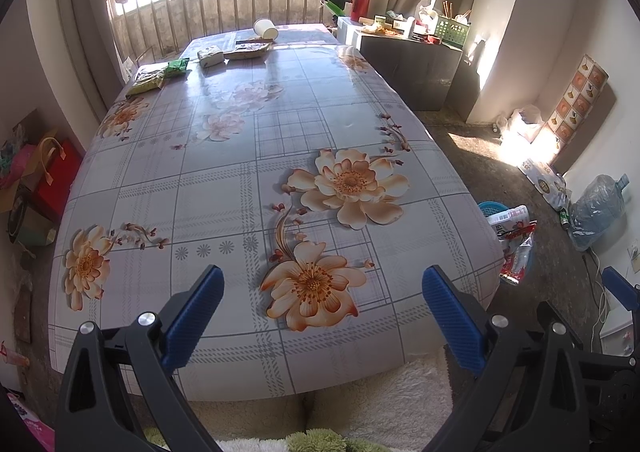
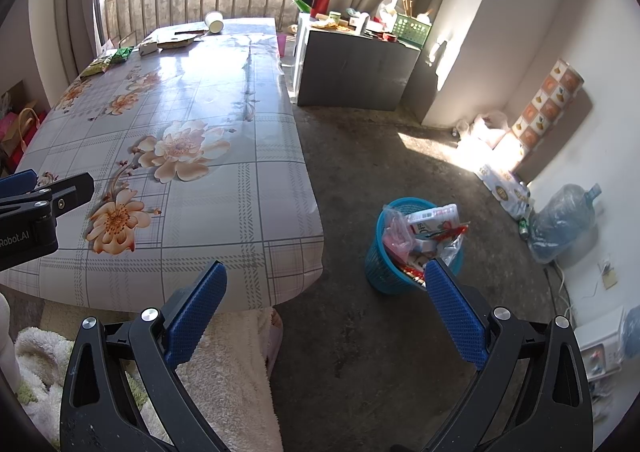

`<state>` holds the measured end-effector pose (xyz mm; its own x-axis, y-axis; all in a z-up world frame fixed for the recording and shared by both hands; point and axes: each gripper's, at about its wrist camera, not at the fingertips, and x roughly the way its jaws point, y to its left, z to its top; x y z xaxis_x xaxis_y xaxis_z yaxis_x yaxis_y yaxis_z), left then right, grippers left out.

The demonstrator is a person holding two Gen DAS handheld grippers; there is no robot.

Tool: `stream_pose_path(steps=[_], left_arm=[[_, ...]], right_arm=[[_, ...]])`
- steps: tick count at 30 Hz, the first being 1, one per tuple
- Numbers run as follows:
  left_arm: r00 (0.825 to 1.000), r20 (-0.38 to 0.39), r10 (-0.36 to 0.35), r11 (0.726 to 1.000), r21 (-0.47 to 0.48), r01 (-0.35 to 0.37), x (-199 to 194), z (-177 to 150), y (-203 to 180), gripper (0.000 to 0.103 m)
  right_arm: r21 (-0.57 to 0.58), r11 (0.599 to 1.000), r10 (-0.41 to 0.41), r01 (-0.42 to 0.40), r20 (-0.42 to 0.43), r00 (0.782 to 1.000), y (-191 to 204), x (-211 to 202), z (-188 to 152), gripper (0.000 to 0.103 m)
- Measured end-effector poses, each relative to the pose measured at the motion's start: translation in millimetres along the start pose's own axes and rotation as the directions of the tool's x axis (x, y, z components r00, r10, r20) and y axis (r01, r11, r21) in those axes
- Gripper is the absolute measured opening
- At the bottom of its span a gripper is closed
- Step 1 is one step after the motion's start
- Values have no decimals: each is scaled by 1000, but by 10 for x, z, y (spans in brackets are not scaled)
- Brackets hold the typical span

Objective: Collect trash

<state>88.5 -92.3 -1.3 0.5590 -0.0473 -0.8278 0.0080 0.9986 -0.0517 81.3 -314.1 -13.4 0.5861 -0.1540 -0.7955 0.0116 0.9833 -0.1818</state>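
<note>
**Both grippers wide apart, trash at the far end of the table**

Fleecy white fabric [image 1: 384,396] lies nearest, under the near table edge. Above it the left gripper [image 1: 322,316] hangs over the floral tablecloth [image 1: 240,180], its blue fingers spread and holding nothing. Equally spread and bare, the right gripper [image 2: 326,316] hovers over the concrete floor [image 2: 360,352], right of the table.

Trash waits at the far left of the table: a yellow-green packet [image 1: 146,83], a green wrapper [image 1: 178,67], a small white box [image 1: 211,55], a flat brown pack [image 1: 248,50] and a tipped paper cup [image 1: 266,29].

On the floor to the right stands a blue basket [image 2: 384,264], seemingly full of wrappers [image 2: 424,232].
</note>
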Motion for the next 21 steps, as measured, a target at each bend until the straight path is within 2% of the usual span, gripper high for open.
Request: stream_pose_path(steps=[21], left_arm=[[1000,2,-4,1000,-1,4,-21,56,-48,97]], right_arm=[[1,1000,-1,1,3,1000,-4,-10,21,95]])
